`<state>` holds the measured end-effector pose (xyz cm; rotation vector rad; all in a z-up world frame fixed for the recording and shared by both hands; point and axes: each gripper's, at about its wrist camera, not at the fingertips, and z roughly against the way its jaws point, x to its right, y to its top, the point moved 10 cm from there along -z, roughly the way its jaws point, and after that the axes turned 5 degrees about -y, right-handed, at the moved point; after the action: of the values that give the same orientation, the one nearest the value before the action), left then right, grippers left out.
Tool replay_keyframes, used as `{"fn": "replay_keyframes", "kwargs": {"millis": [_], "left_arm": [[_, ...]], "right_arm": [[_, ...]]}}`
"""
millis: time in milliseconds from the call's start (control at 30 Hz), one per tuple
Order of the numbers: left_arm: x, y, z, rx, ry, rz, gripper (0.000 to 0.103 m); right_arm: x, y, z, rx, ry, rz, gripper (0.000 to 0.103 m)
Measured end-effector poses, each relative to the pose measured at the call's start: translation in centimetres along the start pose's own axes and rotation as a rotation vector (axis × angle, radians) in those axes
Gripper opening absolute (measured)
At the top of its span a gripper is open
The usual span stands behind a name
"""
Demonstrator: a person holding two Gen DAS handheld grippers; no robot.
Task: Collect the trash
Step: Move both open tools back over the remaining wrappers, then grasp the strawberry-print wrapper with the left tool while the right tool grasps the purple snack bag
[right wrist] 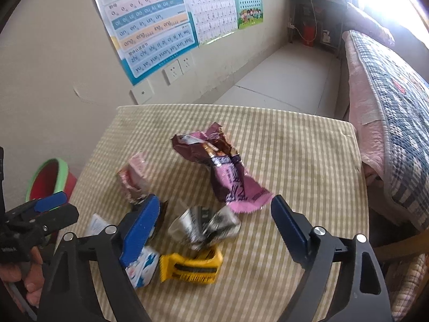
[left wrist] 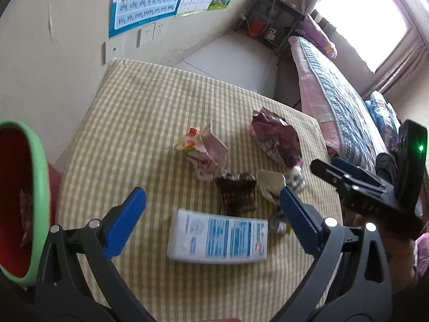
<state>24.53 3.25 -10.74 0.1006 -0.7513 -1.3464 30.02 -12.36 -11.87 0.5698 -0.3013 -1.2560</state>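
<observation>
Basically, your left gripper [left wrist: 211,209] and right gripper [right wrist: 214,218] both hang released, grasping nothing, wrappers [right wrist: 214,166] still litter the table [left wrist: 128,112] beside the bin [left wrist: 40,187].

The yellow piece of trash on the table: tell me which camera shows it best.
The right wrist view. There the yellow piece lies whole and unblocked on the checked tablecloth, low between the right gripper's open fingers. In the left wrist view only a yellow sliver shows beside a blue finger.
</observation>
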Motion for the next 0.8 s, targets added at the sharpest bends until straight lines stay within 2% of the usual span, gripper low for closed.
{"fn": "replay_keyframes", "kwargs": {"millis": [233, 500, 567, 667, 700, 767, 800], "left_arm": [[-0.5, 1.4, -4.5, -0.050, -0.005, 0.058, 0.093], [-1.7, 1.6, -7.9, -0.091, 0.008, 0.143, 0.073], [-1.6, 1.7, -8.4, -0.097, 0.001, 0.150, 0.065], [-1.5, 1.8, -8.9, -0.110, 0.003, 0.145, 0.048], [-1.5, 1.8, -9.0, -0.114, 0.000, 0.142, 0.047], [-1.3, 1.9, -9.0, -0.112, -0.002, 0.131, 0.046], [-1.3, 1.9, -8.9, -0.109, -0.001, 0.126, 0.045]], "right_arm": [[1.1, 0.9, -3.8, -0.041, -0.006, 0.008, 0.077], [1.6, 1.6, -6.4, -0.060, -0.001, 0.022, 0.070], [1.6, 1.5, -6.9, -0.067, 0.005, 0.026, 0.063], [1.5, 1.3, -7.9, -0.087, 0.015, 0.031, 0.051], [1.4, 1.3, -8.0, -0.087, 0.020, 0.030, 0.050], [1.5, 1.5, -7.8, -0.074, 0.016, 0.030, 0.039], [1.5, 1.5, -7.7, -0.070, 0.013, 0.032, 0.037]]}}
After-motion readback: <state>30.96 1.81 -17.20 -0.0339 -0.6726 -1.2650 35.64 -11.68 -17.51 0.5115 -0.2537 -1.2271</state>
